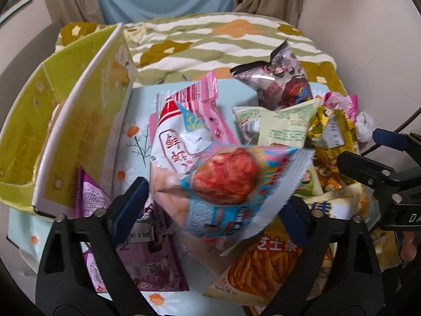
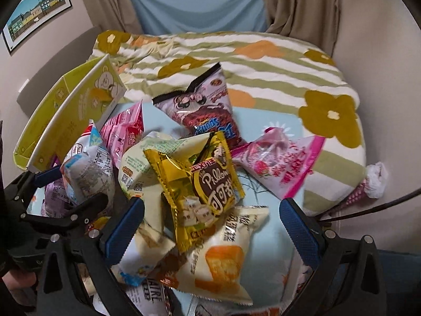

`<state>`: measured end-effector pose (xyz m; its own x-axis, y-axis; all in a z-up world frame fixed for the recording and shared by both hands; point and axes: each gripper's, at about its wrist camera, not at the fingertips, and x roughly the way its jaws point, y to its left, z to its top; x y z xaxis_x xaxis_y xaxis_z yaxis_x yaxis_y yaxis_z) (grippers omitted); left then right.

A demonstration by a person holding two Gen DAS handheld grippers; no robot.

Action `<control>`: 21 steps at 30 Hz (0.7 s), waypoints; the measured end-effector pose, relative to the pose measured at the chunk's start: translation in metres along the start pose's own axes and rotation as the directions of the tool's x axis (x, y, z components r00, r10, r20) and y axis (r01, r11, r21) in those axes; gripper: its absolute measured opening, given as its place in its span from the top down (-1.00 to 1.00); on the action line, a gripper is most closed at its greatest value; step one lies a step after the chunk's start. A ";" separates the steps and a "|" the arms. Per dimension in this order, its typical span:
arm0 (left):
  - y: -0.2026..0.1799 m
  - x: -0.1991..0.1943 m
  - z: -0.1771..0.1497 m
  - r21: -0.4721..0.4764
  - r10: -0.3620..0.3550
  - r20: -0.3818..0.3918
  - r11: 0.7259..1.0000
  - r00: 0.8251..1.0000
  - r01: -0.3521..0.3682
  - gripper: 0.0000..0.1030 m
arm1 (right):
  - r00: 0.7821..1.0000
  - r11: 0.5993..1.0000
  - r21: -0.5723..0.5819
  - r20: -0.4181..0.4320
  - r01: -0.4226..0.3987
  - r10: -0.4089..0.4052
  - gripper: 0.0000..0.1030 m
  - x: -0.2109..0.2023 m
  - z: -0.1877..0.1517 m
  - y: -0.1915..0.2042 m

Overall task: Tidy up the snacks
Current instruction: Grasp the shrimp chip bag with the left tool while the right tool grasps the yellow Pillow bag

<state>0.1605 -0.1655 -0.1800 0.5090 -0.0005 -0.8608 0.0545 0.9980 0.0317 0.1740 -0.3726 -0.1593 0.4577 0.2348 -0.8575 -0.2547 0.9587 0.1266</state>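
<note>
Left wrist view: the left gripper (image 1: 214, 200) is seen with its blue-padded jaws apart, and a blue-and-pink snack bag with a red picture (image 1: 231, 181) is found between them; whether the pads press on it cannot be told. Beneath that bag a white shrimp-chip bag (image 1: 176, 142) and a pink wrapper (image 1: 202, 92) are stacked, and a purple packet (image 1: 147, 255) lies flat below the left finger. An orange cheese-stick bag (image 1: 252, 271) is partly covered at the lower edge. The heap is spread on a light blue daisy-print surface (image 1: 136, 142). A yellow-green cardboard box (image 1: 39, 137) stands open at the left, its white-edged flap (image 1: 86, 121) raised beside the pile. A pale green bag (image 1: 281, 123) and a dark cookie bag (image 1: 284, 84) are noted further back, and the right gripper (image 1: 381, 155) enters from the right edge. Right wrist view: the right gripper (image 2: 211, 226) is recorded with jaws wide apart and nothing clamped; a gold pillow-snack bag (image 2: 200, 184) and a cream cake bag (image 2: 223, 258) lie in the gap below. A pink strawberry packet (image 2: 279, 166) rests to the right, apart from the heap, on the edge of a green-striped flowered blanket (image 2: 263, 60). Curtains (image 2: 300, 2) and a framed picture (image 2: 36, 10) are noted behind.
</note>
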 end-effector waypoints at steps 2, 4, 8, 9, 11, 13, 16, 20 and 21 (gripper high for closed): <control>0.001 0.003 0.000 -0.013 0.003 -0.011 1.000 1.000 -0.003 -0.67 | 1.000 1.000 -0.003 -0.020 -0.015 0.015 -0.94 0.009 0.003 -0.001; 0.002 0.003 0.001 -0.024 0.000 -0.011 1.000 1.000 0.000 -0.63 | 0.999 1.000 -0.008 -0.032 -0.029 0.029 -0.93 0.015 0.006 -0.002; 0.003 0.003 0.001 -0.028 0.001 -0.013 1.000 1.000 -0.002 -0.57 | 0.997 0.998 -0.009 -0.060 -0.057 0.056 -0.79 0.029 0.011 -0.005; 0.003 0.003 0.001 -0.028 0.003 -0.012 1.000 1.000 -0.004 -0.55 | 0.996 0.998 -0.008 -0.065 -0.061 0.060 -0.73 0.031 0.013 -0.006; 0.003 0.001 0.000 -0.027 0.007 -0.012 1.000 1.000 -0.007 -0.48 | 0.995 0.997 -0.005 -0.074 -0.071 0.070 -0.64 0.036 0.015 -0.007; 0.002 0.000 0.000 -0.026 0.001 -0.009 1.000 1.000 -0.001 -0.35 | 0.993 0.996 0.004 -0.083 -0.087 0.087 -0.52 0.040 0.017 -0.008; 0.000 0.001 0.001 -0.014 0.002 -0.010 1.000 1.000 -0.002 -0.31 | 0.989 0.994 0.017 -0.103 -0.108 0.109 -0.30 0.045 0.017 -0.008; -0.001 0.000 0.002 -0.017 -0.002 -0.010 1.000 1.000 0.002 -0.23 | 0.989 0.995 0.009 -0.107 -0.103 0.104 -0.13 0.045 0.015 -0.005; 0.000 0.000 0.002 -0.018 -0.006 -0.010 1.000 1.000 0.006 -0.20 | 0.989 0.995 0.003 -0.106 -0.099 0.098 -0.07 0.044 0.015 -0.004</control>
<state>0.1618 -0.1660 -0.1790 0.5005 -0.0057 -0.8657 0.0419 0.9990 0.0176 0.2082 -0.3632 -0.1897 0.3373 0.3097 -0.8890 -0.2965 0.9312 0.2119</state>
